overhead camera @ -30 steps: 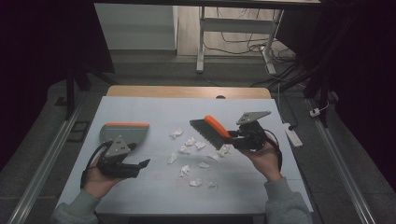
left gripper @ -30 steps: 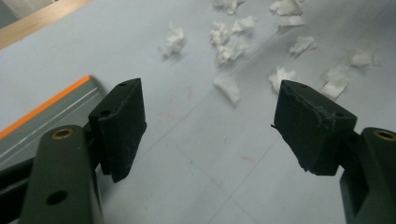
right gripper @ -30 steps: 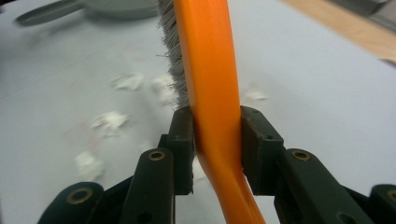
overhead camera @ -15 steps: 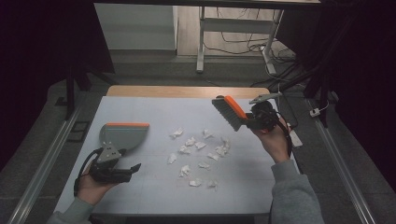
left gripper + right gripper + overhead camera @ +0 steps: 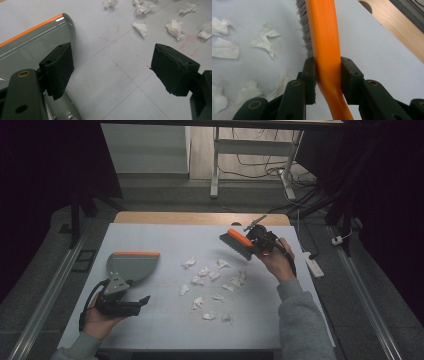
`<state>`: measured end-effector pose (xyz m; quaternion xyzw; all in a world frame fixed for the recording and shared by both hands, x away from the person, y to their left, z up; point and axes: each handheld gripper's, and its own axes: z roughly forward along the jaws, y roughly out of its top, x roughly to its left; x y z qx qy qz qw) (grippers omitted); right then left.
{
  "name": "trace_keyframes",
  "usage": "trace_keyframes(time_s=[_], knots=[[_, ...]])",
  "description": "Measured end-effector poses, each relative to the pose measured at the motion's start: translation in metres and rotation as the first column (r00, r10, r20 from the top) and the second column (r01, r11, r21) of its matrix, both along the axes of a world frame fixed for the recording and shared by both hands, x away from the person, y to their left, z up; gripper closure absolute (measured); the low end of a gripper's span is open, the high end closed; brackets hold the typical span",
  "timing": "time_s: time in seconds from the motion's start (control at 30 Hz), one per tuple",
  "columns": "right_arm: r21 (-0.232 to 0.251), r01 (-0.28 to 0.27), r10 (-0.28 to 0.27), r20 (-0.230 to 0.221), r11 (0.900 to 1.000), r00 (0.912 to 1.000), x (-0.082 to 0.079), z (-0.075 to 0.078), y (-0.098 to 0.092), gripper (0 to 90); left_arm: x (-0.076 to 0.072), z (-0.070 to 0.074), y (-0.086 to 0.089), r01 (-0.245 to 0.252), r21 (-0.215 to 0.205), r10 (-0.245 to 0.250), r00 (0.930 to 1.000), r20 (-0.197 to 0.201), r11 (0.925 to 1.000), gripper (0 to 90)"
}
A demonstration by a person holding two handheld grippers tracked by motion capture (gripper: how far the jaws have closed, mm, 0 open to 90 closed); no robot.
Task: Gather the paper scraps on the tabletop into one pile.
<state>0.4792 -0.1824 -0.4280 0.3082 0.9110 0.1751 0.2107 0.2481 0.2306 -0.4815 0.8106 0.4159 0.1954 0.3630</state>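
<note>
Gripping brush [image 5: 323,37], right claw [image 5: 328,75] raised.

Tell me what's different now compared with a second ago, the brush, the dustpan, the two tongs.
The right tongs, shut on the orange brush, carried it from over the paper scraps up toward the table's far right edge. The left tongs have just been opening, with nothing between them, and have drawn back from the dustpan, which lies free. The dustpan, the scraps and the table stayed as they were.
</note>
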Motion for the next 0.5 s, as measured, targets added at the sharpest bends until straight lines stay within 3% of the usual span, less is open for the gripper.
trace_keyframes(time_s=[0.1,0.3,0.5], knots=[[-0.045,-0.028,0.028,-0.008,0.999,0.9996,0.004,-0.004,0.01,67.3,0.0,-0.001,0.001,0.003,-0.002,-0.003,1.0,-0.004,1.0,19.4],[-0.078,-0.073,0.07,-0.041,0.994,0.9967,0.004,-0.012,0.021,67.4,-0.001,-0.001,0.004,-0.003,-0.013,0.003,1.0,-0.001,0.9999,19.7],[-0.072,-0.115,0.109,-0.077,0.991,0.9911,0.002,-0.015,0.025,67.4,0.0,-0.002,0.003,0.001,-0.01,-0.001,1.0,-0.004,0.9999,19.7]])
